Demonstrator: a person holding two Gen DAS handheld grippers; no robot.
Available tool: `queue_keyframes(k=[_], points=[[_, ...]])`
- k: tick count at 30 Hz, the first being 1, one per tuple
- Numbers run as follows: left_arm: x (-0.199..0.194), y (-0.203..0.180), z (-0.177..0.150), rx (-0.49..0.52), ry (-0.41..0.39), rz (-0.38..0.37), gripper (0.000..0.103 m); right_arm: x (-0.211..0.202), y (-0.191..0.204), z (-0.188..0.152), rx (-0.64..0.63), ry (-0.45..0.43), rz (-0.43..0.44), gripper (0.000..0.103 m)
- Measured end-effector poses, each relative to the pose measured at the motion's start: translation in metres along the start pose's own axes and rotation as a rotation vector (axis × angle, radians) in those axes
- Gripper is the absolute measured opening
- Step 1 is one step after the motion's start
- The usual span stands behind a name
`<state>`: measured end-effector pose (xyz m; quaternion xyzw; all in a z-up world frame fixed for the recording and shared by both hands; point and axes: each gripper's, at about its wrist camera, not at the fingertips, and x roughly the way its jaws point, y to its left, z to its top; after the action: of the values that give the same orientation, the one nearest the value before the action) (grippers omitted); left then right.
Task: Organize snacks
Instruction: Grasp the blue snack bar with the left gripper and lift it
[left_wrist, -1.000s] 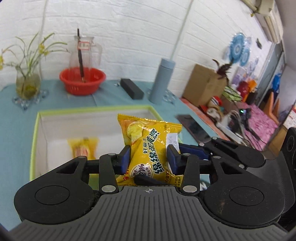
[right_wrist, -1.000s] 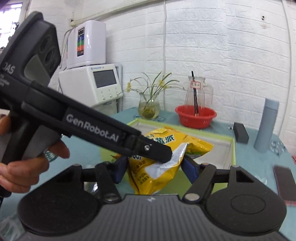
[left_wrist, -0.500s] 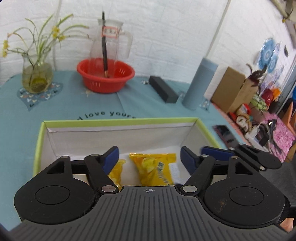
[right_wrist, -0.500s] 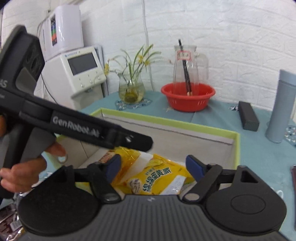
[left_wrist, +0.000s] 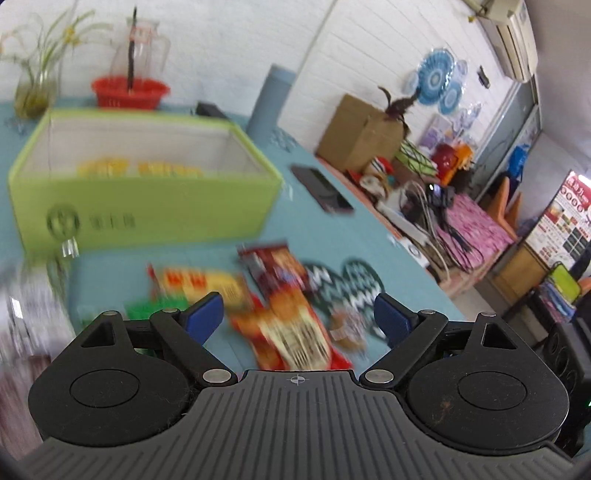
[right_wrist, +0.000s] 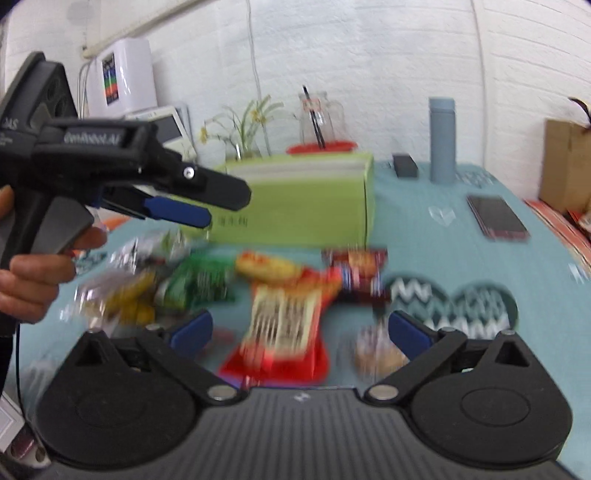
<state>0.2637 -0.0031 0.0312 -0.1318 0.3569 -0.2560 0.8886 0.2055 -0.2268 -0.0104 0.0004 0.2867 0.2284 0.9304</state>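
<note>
Left gripper (left_wrist: 297, 319): lower centre of its own view; jaws apart, just been opening, gripping nothing; red snack packet (left_wrist: 291, 338) on the table below the gap
Green box (left_wrist: 147, 199): upper left, yellow packets (left_wrist: 140, 170) inside
Right gripper (right_wrist: 299, 330): lower centre of its view; jaws wide, just been opening, gripping nothing
Loose snacks (right_wrist: 199, 280): blurred, mid-frame on the teal table (right_wrist: 480, 266), before the box

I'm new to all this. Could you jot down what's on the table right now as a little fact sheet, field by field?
Surface: teal tablecloth
Container: green box, two yellow packets inside
Loose snacks: red packet, green packet, dark red packet, others too blurred to name
Left gripper: open, empty, jaws just opened
Right gripper: open, empty, jaws just opened
Background: red basket, grey flask
</note>
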Motion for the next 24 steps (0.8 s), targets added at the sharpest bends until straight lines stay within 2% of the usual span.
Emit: queue_keyframes(k=[4,7,16,21,22,23,24], points=[[-0.003,-0.008,-0.04,-0.101,0.066,-0.039,0.076,-0.017,0.016,-0.034,0.018,0.037,-0.004,0.1],[-0.003,-0.017,-0.061,-0.108,0.104,-0.046,0.074,-0.02,0.023,-0.046,0.033,0.039,0.016,0.1],[0.02,-0.029,-0.081,-0.101,0.178,0.001,0.056,-0.021,0.029,-0.058,-0.018,0.022,-0.05,0.099],[0.024,-0.033,-0.084,-0.07,0.173,0.01,0.056,-0.019,0.036,-0.059,-0.06,0.02,-0.072,0.095],[0.024,-0.034,-0.084,-0.056,0.171,0.013,0.056,-0.016,0.037,-0.06,-0.065,0.032,-0.073,0.075],[0.025,-0.036,-0.084,-0.043,0.172,0.017,0.047,-0.015,0.04,-0.062,-0.077,0.02,-0.086,0.061],[0.025,-0.036,-0.085,-0.038,0.183,0.014,0.023,-0.015,0.041,-0.062,-0.078,0.016,-0.088,0.055]])
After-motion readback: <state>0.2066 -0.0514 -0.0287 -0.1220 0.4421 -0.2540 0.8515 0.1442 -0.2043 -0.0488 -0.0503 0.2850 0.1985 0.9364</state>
